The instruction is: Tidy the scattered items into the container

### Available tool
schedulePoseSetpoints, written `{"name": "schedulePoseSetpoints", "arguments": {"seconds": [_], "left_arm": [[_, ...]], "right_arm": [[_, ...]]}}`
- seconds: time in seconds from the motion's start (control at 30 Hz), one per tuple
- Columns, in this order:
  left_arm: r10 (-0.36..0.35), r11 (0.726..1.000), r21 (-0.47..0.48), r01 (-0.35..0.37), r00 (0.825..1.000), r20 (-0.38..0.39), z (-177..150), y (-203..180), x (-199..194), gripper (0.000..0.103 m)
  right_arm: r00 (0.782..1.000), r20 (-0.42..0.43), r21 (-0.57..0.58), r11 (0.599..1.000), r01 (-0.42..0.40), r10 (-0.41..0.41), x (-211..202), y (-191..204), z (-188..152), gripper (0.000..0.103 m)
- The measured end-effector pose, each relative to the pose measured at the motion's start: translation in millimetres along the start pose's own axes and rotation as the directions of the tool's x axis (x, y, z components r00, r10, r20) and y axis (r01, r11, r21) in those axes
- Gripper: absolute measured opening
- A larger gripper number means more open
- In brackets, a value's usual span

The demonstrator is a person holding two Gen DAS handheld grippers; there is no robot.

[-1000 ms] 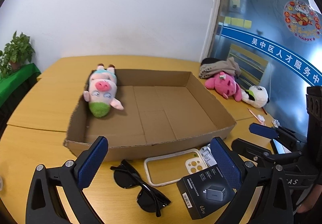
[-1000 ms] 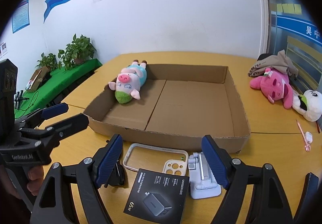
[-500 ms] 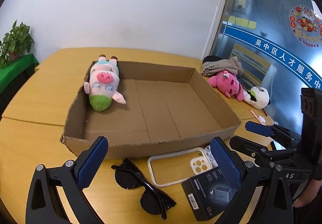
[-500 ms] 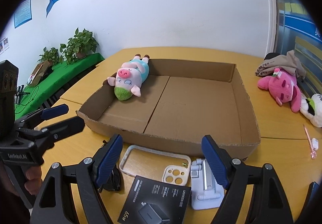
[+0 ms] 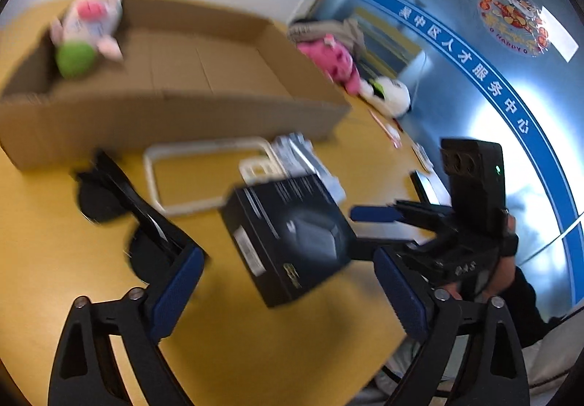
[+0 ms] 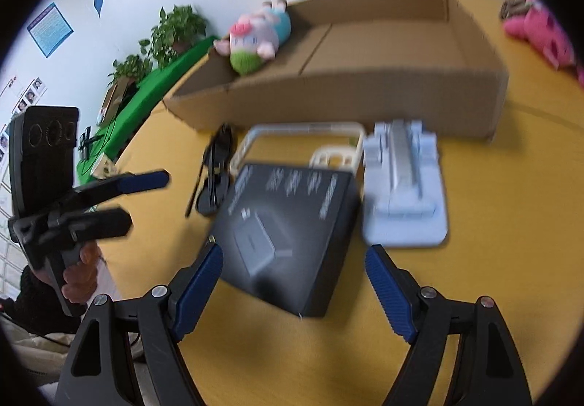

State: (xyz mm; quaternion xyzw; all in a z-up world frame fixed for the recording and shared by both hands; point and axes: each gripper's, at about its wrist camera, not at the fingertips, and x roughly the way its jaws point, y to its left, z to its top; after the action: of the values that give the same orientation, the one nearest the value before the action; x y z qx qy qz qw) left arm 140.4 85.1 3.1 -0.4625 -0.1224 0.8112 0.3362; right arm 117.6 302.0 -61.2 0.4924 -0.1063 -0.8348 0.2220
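Table point(image 5: 54, 245): yellow wood, fills the lower half of both views. Frames motion-blurred.

Cardboard box point(image 6: 365, 92): shallow open tray at 12 o'clock of the clutter in the right wrist view, at 10–11 o'clock in the left wrist view point(image 5: 164, 114). Pig plush point(image 6: 255, 41) lies inside, against its far left corner.

Black charger box point(image 6: 288, 234): flat on the table in front of the cardboard box, dead centre of both views. White print on its lid too smeared to read now.

White stand point(image 6: 403, 187): touching the charger box at its 3 o'clock. Pale phone case point(image 6: 303, 139) at 12 o'clock, partly under it. Sunglasses point(image 6: 215, 179) at 9 o'clock. Pink plush point(image 5: 335, 59) and panda plush point(image 5: 390, 95) on the table at 2 o'clock of the cardboard box.

Left gripper point(image 5: 288, 300): pitched down at the table, jaws wide but closing; the charger box lies between the blue pads, no contact seen. Right gripper point(image 6: 294, 291): pitched down, jaws wide and steady, the charger box's near edge between the tips, untouched. A hand point(image 6: 78, 274) grips the left tool's handle.

Versus a second ago: both cameras have dropped and tilted downward; charger box looms much larger; box floor largely hidden behind its near wall. Objects unmoved.

Writing: blue wall band point(image 5: 492, 77) carries white Chinese characters; round sticker point(image 5: 516, 22) reads "HAPPY".
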Motion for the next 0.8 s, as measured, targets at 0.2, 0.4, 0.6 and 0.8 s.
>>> {"name": "schedulePoseSetpoints", "arguments": {"seconds": [0.2, 0.4, 0.6, 0.8], "left_arm": [[-0.022, 0.999, -0.048, 0.018, 0.995, -0.092, -8.8, 3.1, 33.4, 0.074], [-0.058, 0.995, -0.092, 0.044, 0.987, -0.150, -20.1, 10.9, 47.5, 0.065], [-0.042, 0.998, -0.052, 0.034, 0.986, -0.162, -32.9, 5.6, 46.1, 0.050], [-0.079, 0.990, -0.123, 0.069, 0.994, -0.081, -23.3, 12.4, 26.3, 0.073]], "right_arm": [[0.999, -0.043, 0.025, 1.000, -0.016, 0.017, 13.8, -10.7, -4.7, 0.076], [0.995, -0.052, 0.006, 0.997, -0.080, 0.081, 15.2, -11.3, -15.3, 0.076], [0.995, -0.079, -0.193, 0.980, 0.049, -0.065, 17.8, 11.8, -33.1, 0.057], [0.995, -0.027, -0.062, 0.993, -0.101, 0.100, -6.2, -7.9, -20.5, 0.060]]}}
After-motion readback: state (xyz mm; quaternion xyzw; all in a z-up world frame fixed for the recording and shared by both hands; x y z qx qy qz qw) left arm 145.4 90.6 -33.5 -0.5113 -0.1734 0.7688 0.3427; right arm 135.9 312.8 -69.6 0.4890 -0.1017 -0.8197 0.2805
